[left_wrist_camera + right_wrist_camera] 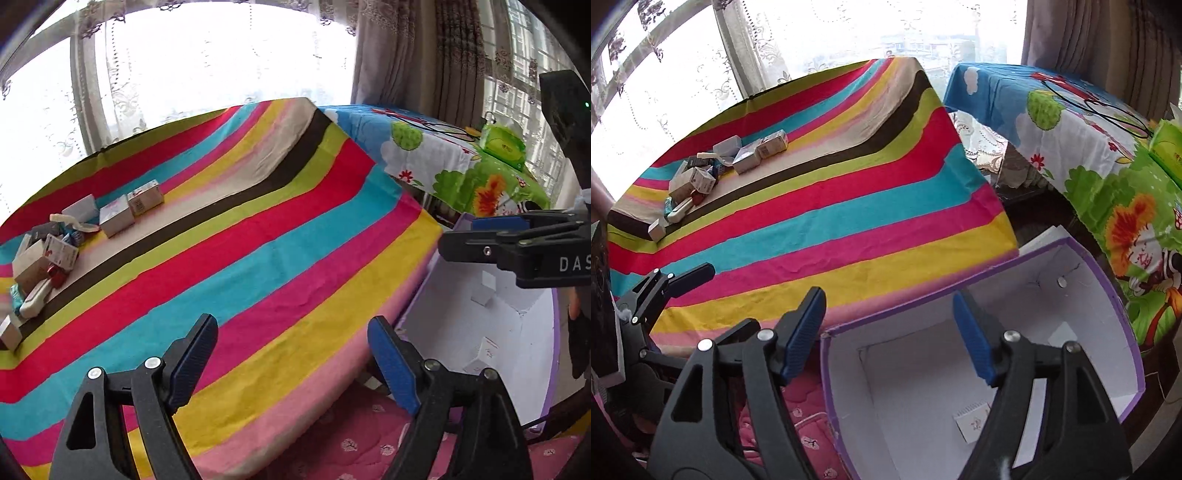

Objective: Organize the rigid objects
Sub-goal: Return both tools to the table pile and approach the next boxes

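The boxes (114, 218) sat piled far left on the striped table (280, 258), well away from both grippers. They looked like light, stiff cardboard, so I'd pinch each across its flat sides. Left gripper (291, 354) was wide open, nothing in it, over the table's near edge with loads of free cloth. Right gripper (888, 332) was also spread and empty, above the bin (1123, 314), a small box already inside.

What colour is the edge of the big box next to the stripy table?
Purple. The box's rim is purple with white inside walls, clearest in the right wrist view.
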`<state>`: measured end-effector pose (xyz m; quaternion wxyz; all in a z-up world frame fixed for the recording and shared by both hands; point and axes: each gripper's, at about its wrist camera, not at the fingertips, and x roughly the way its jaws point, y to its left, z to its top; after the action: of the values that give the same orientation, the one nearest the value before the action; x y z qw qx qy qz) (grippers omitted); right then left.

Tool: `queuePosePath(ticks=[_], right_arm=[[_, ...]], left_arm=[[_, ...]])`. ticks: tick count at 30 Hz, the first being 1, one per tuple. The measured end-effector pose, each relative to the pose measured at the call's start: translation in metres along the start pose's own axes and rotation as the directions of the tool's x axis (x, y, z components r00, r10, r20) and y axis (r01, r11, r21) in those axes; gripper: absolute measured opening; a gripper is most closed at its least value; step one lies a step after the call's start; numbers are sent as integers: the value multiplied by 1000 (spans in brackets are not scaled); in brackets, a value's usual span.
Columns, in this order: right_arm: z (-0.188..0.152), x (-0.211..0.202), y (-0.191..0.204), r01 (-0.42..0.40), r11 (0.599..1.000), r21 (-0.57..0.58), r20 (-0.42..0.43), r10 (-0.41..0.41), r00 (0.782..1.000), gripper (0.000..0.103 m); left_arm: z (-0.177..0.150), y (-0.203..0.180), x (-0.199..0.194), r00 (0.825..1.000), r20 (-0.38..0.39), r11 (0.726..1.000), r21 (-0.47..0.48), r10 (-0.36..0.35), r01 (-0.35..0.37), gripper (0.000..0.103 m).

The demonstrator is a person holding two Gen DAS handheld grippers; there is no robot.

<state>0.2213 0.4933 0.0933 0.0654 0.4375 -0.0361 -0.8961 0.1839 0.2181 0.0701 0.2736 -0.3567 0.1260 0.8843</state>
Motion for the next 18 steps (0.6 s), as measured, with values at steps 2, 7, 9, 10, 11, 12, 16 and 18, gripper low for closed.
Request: queuePosePath(ticks=[2, 7, 9, 10, 11, 12, 16, 18], right_arm=[[14, 21, 36, -72, 996, -51, -40, 70, 997, 76], [47, 79, 127, -147, 974, -170, -124, 127, 984, 81], [57, 104, 158, -162, 967, -198, -153, 133, 979, 82], [62, 117, 173, -171, 963, -210, -165, 138, 977, 82], [66, 128, 186, -181, 958, -224, -170, 144, 975, 82], [69, 140, 200, -188, 952, -243, -174, 147, 974, 82], [72, 183, 244, -200, 925, -322, -208, 137, 968, 82], [71, 198, 257, -199, 920, -337, -226, 126, 966, 82]], left_arm=[[-9, 49, -1, 996, -14, 991, -101, 85, -86, 86], [-35, 170, -6, 973, -57, 915, -331, 224, -230, 86], [-46, 216, -9, 962, -88, 866, -421, 258, -270, 86], [-51, 236, -11, 951, -103, 834, -459, 293, -306, 86], [-57, 256, -12, 933, -120, 796, -492, 341, -354, 86], [-60, 274, -13, 914, -132, 761, -515, 385, -395, 86], [-73, 344, -6, 835, -206, 664, -523, 510, -534, 86], [-72, 369, 1, 804, -240, 654, -479, 544, -586, 86]])
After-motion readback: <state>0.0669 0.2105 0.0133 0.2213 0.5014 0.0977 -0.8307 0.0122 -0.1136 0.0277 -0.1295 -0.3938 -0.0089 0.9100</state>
